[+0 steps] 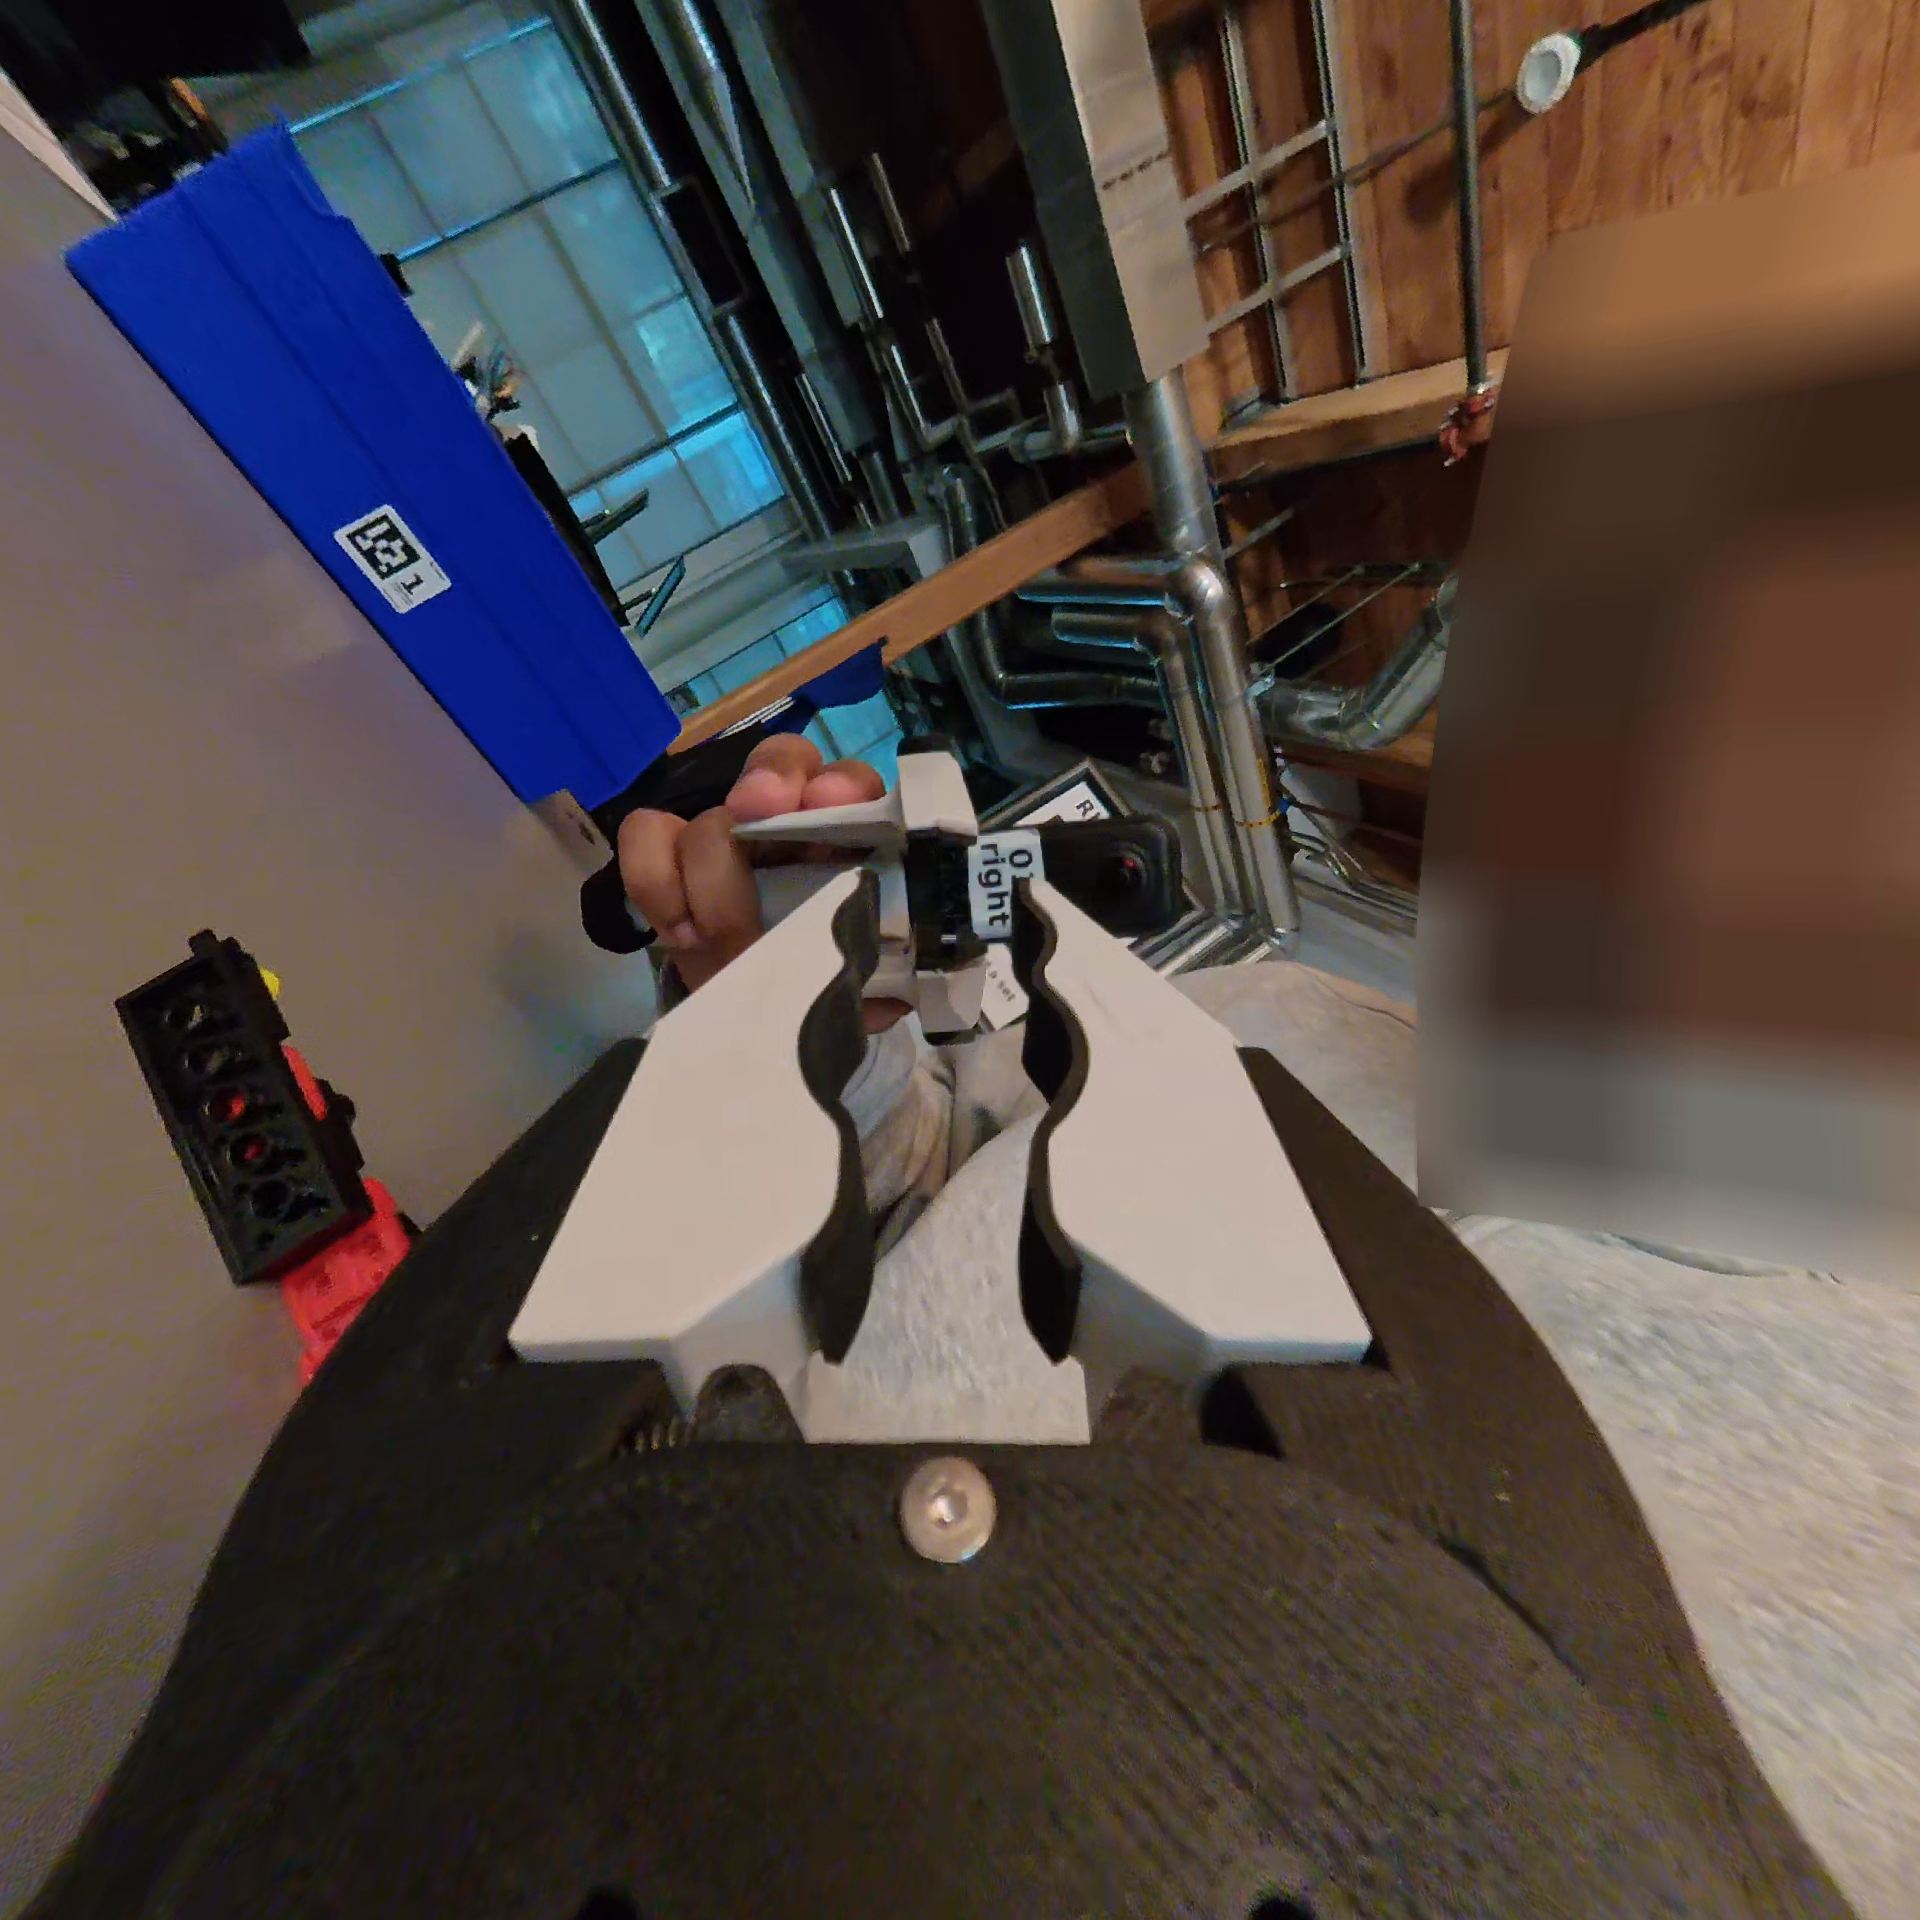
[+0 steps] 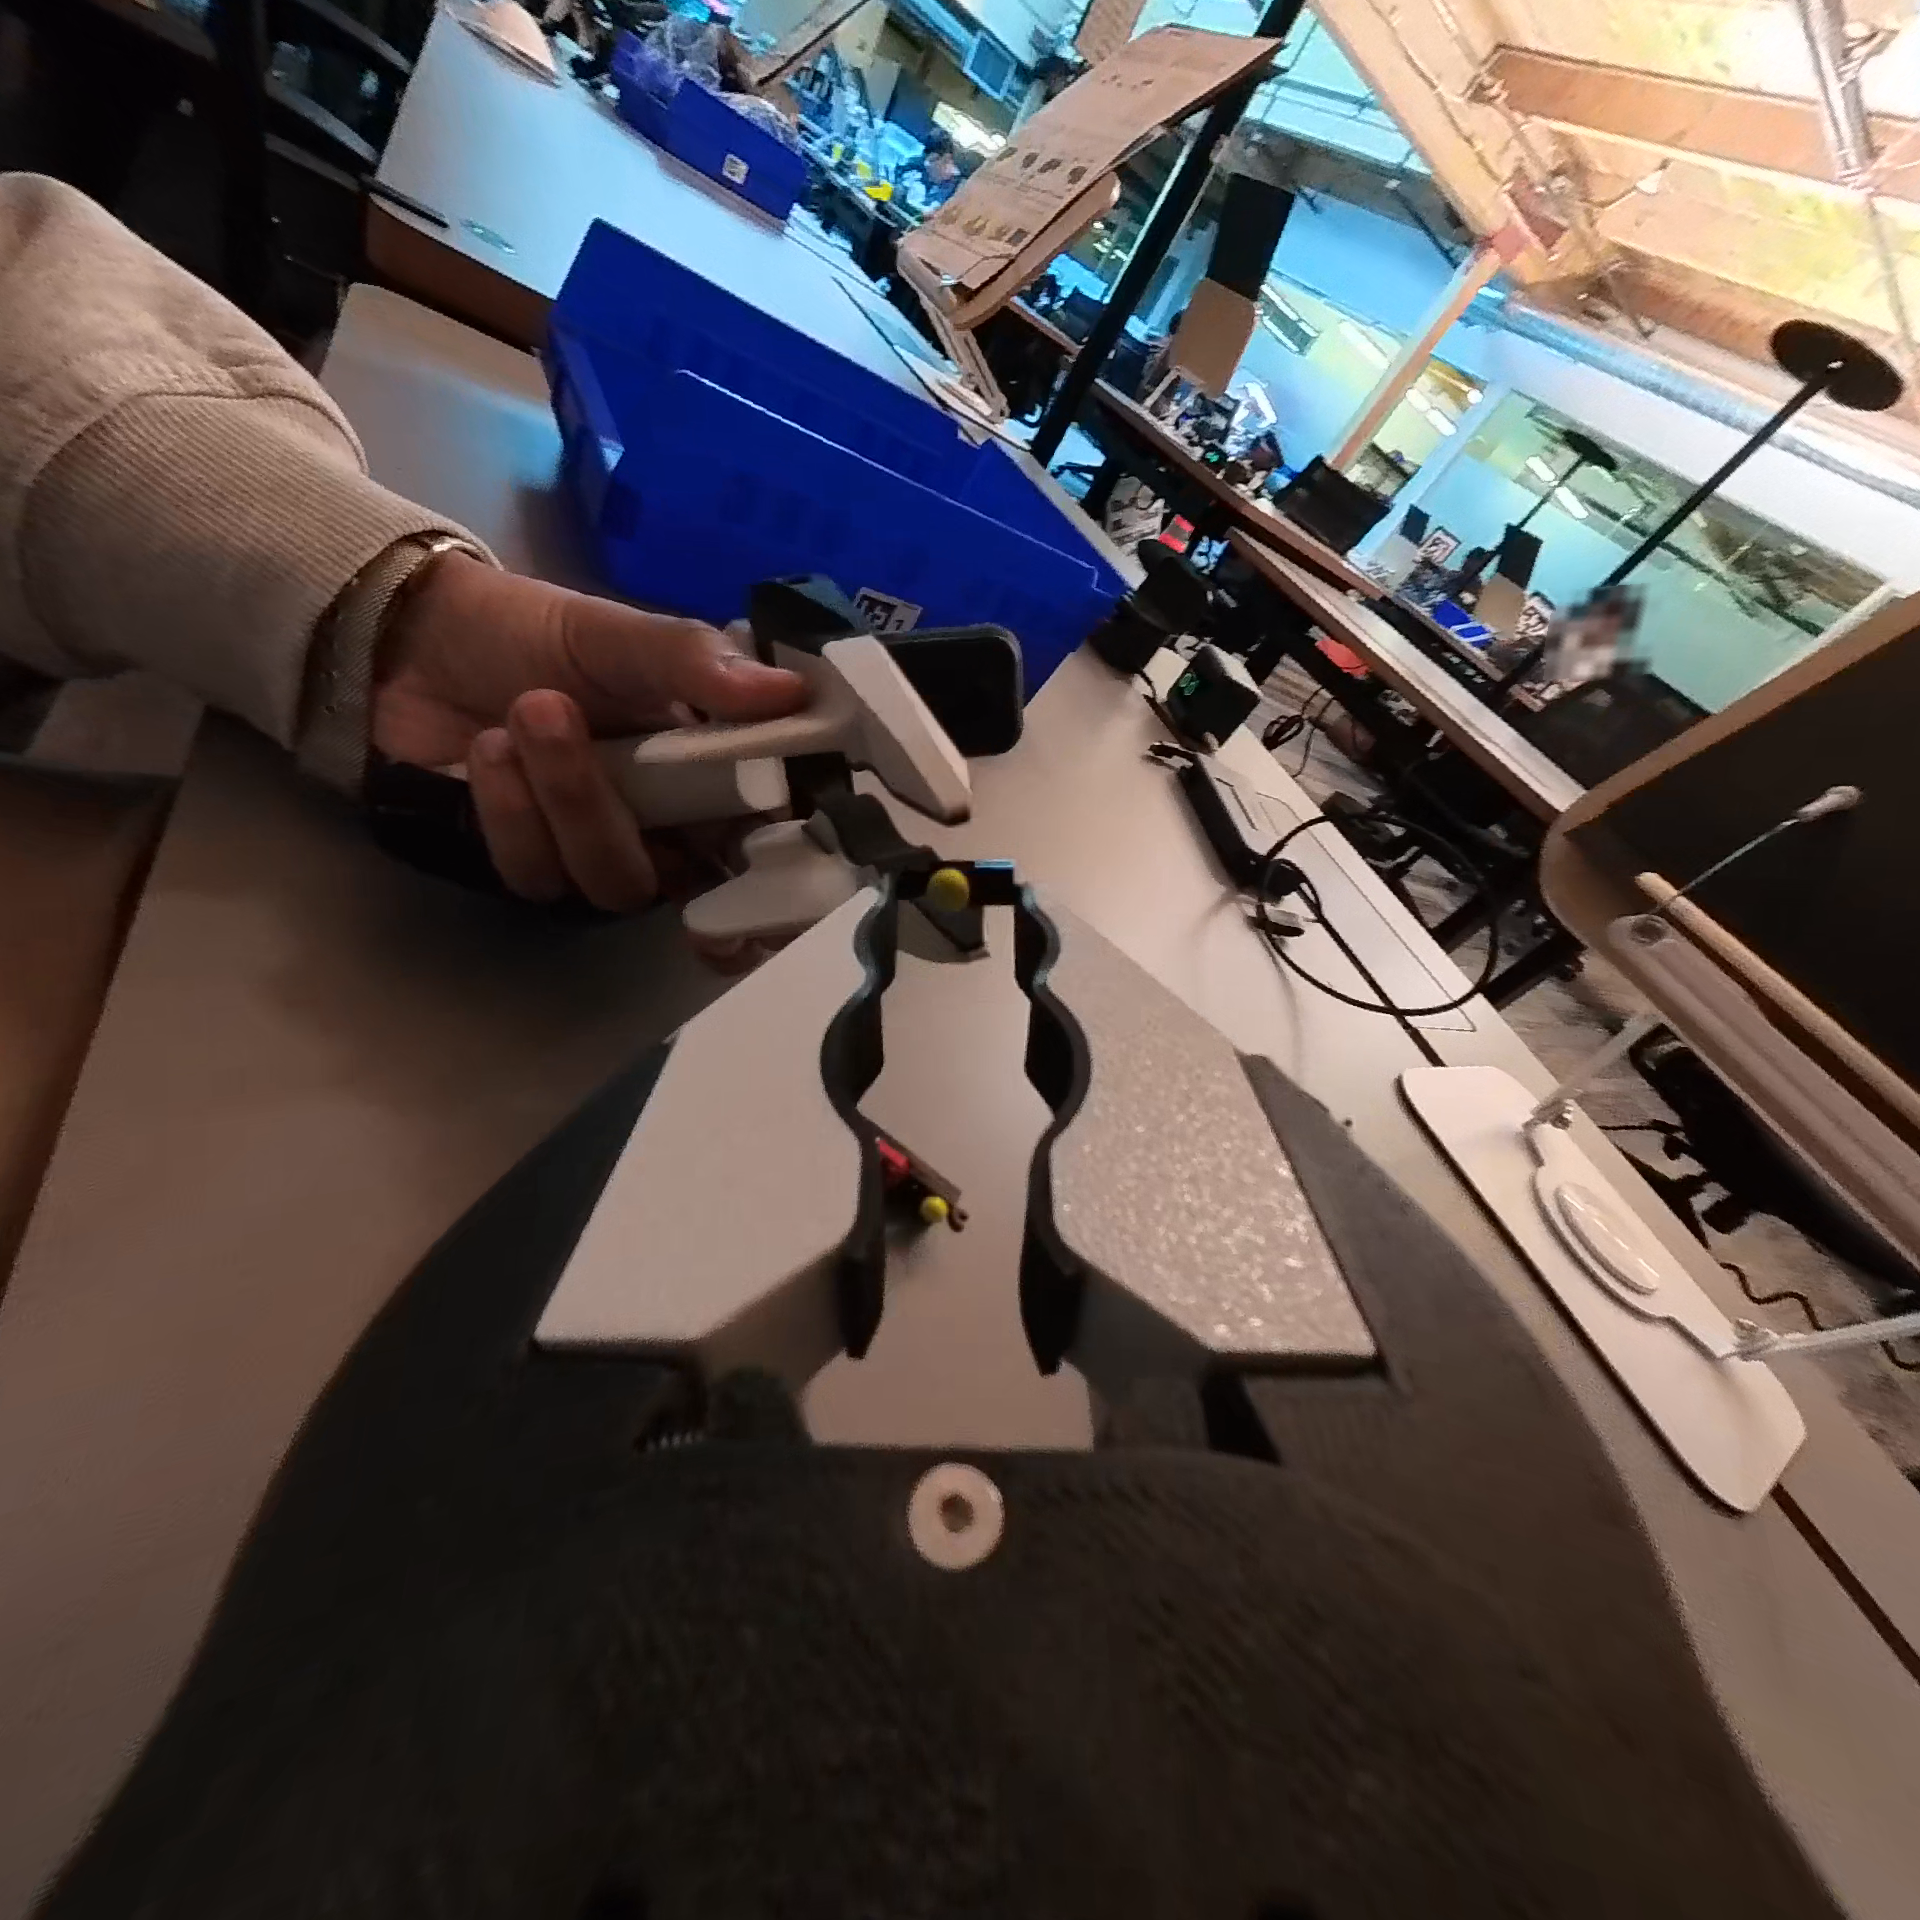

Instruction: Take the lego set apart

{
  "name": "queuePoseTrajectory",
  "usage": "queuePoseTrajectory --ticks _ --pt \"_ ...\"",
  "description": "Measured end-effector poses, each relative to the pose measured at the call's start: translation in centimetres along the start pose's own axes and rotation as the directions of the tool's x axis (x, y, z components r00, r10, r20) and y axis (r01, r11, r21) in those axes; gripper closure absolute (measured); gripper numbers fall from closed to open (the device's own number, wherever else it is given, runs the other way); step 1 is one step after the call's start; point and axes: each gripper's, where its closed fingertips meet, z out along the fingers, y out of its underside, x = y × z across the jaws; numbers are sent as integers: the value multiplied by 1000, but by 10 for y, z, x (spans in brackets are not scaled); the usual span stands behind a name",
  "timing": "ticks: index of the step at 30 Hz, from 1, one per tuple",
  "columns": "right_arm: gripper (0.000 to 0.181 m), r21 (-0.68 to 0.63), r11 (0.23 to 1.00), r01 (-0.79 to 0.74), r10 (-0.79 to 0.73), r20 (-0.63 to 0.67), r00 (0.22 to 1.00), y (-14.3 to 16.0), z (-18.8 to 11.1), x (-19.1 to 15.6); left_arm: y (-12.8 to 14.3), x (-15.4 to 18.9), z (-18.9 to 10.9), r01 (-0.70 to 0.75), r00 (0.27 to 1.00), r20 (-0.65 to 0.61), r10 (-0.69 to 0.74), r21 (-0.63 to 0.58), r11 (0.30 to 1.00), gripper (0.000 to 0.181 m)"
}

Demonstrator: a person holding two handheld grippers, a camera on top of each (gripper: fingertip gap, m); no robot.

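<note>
Two lego bits apart: black-and-yellow lego piece (image 2: 951, 888) level with right gripper (image 2: 956, 920) tips, hold impossible to tell; red-black lego piece (image 2: 920, 1184) on desk (image 2: 312, 1039) | left gripper (image 1: 945, 904) released, empty | risk: weak tip pinch, piece dropping, skittering off desk

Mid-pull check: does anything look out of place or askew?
The lego set seems tipped on its side on the table, underside holes showing. The right hand-held gripper holds a small black piece. Nothing looks spilled.
</note>
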Motion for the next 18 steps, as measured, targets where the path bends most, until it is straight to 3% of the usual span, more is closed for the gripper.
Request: queuePoseTrajectory --ticks 3,14,18 --pt "161 -7 1000 -1 2 44 999 1 0 -5 5 0 2 -24 1000 11 24 -37 999 175" --pt "161 -39 999 -6 12 165 986 5 -9 -15 14 -4 5 -54 997 56 60 -102 993 175" --pt "152 -19 991 -133 134 127 983 3 -8 -4 0 0 0 -87 995 56 88 -24 996 175"
